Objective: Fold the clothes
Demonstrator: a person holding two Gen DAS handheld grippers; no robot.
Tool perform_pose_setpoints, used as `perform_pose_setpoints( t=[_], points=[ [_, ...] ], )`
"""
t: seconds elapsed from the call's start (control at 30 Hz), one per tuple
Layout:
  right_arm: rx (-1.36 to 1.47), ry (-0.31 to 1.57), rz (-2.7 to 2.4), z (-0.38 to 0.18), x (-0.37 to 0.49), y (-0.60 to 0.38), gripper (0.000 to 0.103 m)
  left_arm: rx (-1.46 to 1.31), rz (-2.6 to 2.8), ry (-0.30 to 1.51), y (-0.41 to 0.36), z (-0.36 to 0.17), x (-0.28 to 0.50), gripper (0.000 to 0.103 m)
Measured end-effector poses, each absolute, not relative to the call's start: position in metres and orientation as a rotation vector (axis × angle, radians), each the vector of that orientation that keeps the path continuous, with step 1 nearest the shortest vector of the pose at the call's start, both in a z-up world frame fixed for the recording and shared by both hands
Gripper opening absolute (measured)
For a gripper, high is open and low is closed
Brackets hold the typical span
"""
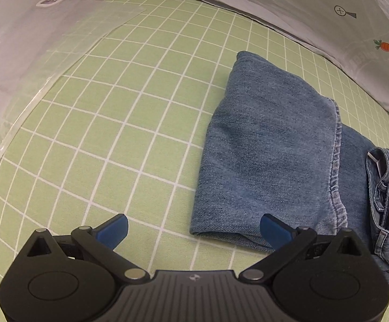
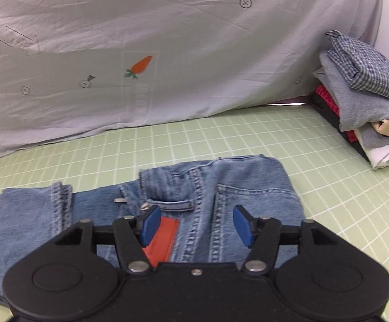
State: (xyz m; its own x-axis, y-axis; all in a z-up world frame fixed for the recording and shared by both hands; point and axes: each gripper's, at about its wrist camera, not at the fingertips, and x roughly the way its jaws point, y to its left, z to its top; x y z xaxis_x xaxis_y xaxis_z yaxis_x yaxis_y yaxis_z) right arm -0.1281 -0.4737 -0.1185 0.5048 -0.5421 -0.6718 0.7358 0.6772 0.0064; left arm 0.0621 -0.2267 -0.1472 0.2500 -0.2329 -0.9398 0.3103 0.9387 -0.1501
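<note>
A pair of blue jeans (image 1: pixel 269 147) lies folded on the green grid mat (image 1: pixel 114 134), the leg end doubled over toward the waist. My left gripper (image 1: pixel 194 230) hangs open above the near left corner of the fold, its blue pads wide apart with nothing between them. In the right wrist view the jeans (image 2: pixel 221 187) show their waistband, a belt loop and a red-orange patch (image 2: pixel 165 238). My right gripper (image 2: pixel 197 225) is open over the waistband, and its pads do not press on the cloth.
A pale grey sheet (image 2: pixel 167 53) printed with carrots rises behind the mat. A stack of folded clothes (image 2: pixel 363 102), checked cloth on top, sits at the back right. A clear plastic sheet (image 1: pixel 60 53) covers the mat's left part.
</note>
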Motion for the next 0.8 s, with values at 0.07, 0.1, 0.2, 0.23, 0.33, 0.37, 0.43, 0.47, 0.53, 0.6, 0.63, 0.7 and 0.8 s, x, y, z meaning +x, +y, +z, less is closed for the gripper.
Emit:
perform_pose_setpoints(
  t=[0.07, 0.1, 0.2, 0.23, 0.33, 0.37, 0.43, 0.47, 0.53, 0.6, 0.63, 0.7, 0.8],
  points=[
    [0.315, 0.722, -0.831, -0.128, -0.124, -0.486, 0.061, 0.094, -0.371, 1.261, -0.231, -0.147, 0.064, 0.103],
    [0.326, 0.736, -0.849, -0.133, -0.123, -0.492, 0.061, 0.104, -0.371, 1.261, -0.233, -0.148, 0.065, 0.103],
    [0.34, 0.805, -0.85, -0.152, -0.115, -0.499, 0.061, 0.131, -0.37, 1.26, -0.238, -0.15, 0.069, 0.103],
    [0.338, 0.828, -0.823, -0.158, -0.11, -0.498, 0.063, 0.141, -0.37, 1.26, -0.239, -0.151, 0.07, 0.103],
    [0.322, 0.923, -0.734, -0.178, -0.09, -0.483, 0.069, 0.16, -0.367, 1.267, -0.245, -0.157, 0.077, 0.103],
    [0.291, 0.921, -0.745, -0.181, -0.088, -0.479, 0.069, 0.164, -0.364, 1.272, -0.247, -0.16, 0.08, 0.103],
    [0.263, 0.93, -0.745, -0.182, -0.086, -0.477, 0.07, 0.171, -0.357, 1.273, -0.252, -0.164, 0.087, 0.103],
    [0.271, 0.936, -0.74, -0.181, -0.087, -0.478, 0.07, 0.174, -0.357, 1.272, -0.255, -0.165, 0.09, 0.103],
    [0.279, 0.949, -0.727, -0.178, -0.089, -0.48, 0.071, 0.179, -0.364, 1.272, -0.261, -0.167, 0.094, 0.103],
    [0.282, 0.962, -0.713, -0.176, -0.09, -0.481, 0.072, 0.193, -0.38, 1.269, -0.268, -0.17, 0.097, 0.103],
    [0.293, 0.964, -0.715, -0.174, -0.092, -0.481, 0.074, 0.2, -0.387, 1.267, -0.271, -0.171, 0.098, 0.103],
    [0.317, 0.968, -0.719, -0.171, -0.094, -0.481, 0.077, 0.217, -0.407, 1.258, -0.277, -0.173, 0.1, 0.103],
    [0.405, 0.957, -0.743, -0.161, -0.101, -0.482, 0.08, 0.248, -0.449, 1.244, -0.286, -0.175, 0.102, 0.103]
  ],
)
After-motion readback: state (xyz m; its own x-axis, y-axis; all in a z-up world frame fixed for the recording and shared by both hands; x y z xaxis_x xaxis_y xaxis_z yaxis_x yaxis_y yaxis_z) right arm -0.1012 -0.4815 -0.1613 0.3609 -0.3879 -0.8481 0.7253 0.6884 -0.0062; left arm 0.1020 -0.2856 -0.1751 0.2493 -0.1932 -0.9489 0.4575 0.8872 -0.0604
